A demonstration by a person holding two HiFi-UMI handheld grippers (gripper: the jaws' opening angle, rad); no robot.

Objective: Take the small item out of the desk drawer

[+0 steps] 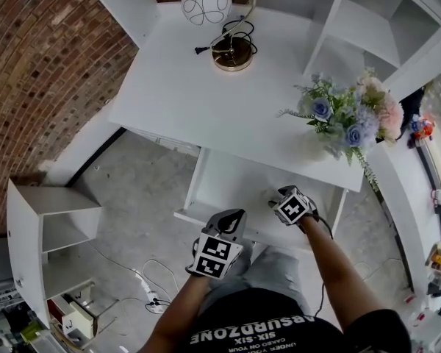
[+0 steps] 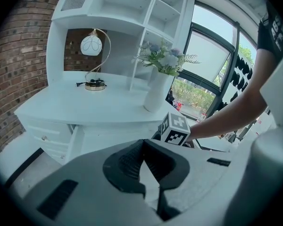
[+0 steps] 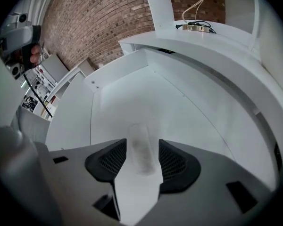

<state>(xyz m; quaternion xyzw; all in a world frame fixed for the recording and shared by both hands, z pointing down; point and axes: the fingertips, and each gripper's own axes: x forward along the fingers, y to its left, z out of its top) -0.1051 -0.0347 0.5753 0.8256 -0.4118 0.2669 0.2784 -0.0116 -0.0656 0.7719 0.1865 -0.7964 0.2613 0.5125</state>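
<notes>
The white desk (image 1: pixel 206 87) has its drawer (image 1: pixel 231 179) pulled out. My right gripper (image 1: pixel 275 197) is inside it at the front right. In the right gripper view, a small clear, oblong item (image 3: pixel 142 147) stands between the two pads with its sides against them, just above the bare drawer floor (image 3: pixel 132 93); the right gripper (image 3: pixel 142 161) is shut on it. My left gripper (image 1: pixel 231 218) hovers at the drawer's front edge. The left gripper (image 2: pixel 142 147) has its tips together and nothing between them. The right gripper's marker cube (image 2: pixel 175 128) shows just beyond those tips.
A globe lamp (image 1: pixel 206 4) with a coiled cord stands at the back of the desktop, and a vase of flowers (image 1: pixel 353 116) at its right. A low white shelf unit (image 1: pixel 51 226) is on the left. A power strip and cables (image 1: pixel 151 296) lie on the floor.
</notes>
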